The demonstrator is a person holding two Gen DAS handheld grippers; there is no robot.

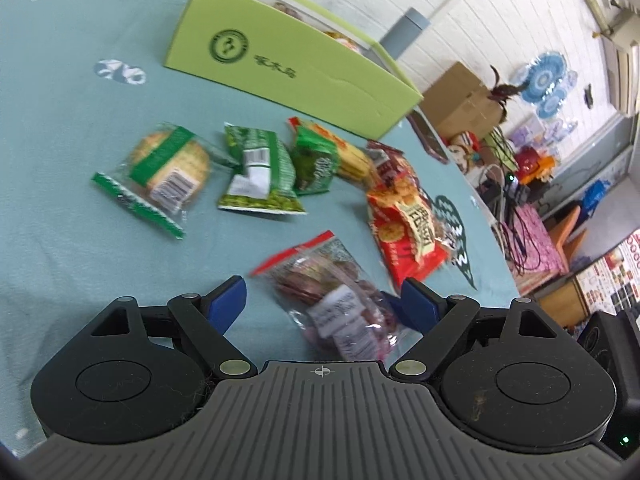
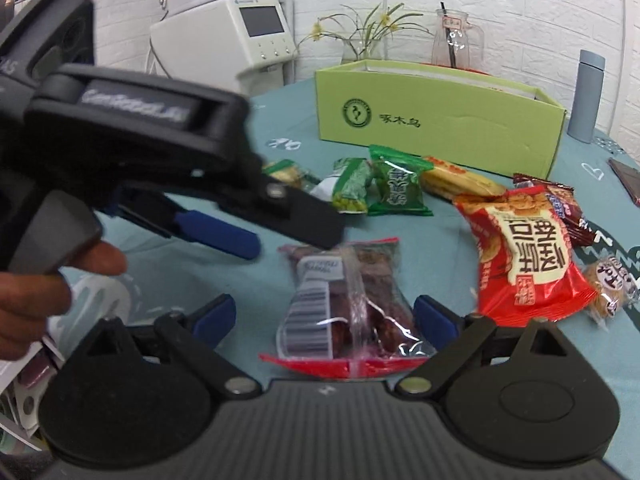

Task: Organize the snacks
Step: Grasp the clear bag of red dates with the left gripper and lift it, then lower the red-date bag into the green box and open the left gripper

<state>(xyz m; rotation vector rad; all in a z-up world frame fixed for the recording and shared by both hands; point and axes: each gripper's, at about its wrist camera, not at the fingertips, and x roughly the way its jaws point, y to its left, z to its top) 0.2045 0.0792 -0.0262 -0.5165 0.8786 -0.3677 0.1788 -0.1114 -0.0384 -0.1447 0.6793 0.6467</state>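
A clear packet of dark red sausages with a red edge [image 1: 340, 300] [image 2: 352, 304] lies on the teal tablecloth between both grippers. My left gripper [image 1: 324, 304] is open, its blue pads either side of the packet's near end; it also shows in the right wrist view [image 2: 280, 236]. My right gripper [image 2: 324, 316] is open around the packet's other end. A big red snack bag [image 1: 408, 232] [image 2: 524, 256], green packets [image 1: 260, 172] [image 2: 396, 184], a biscuit pack [image 1: 168, 168] and a yellow cracker pack [image 2: 456, 180] lie behind. An open green box [image 1: 288, 60] [image 2: 436, 120] stands further back.
A grey bottle [image 2: 588, 92] stands right of the box, a glass jug [image 2: 456, 40] and a plant behind it. A small round cake packet [image 2: 612, 284] and dark red packets [image 2: 560, 204] lie at the right. The table edge [image 1: 492, 216] drops to clutter.
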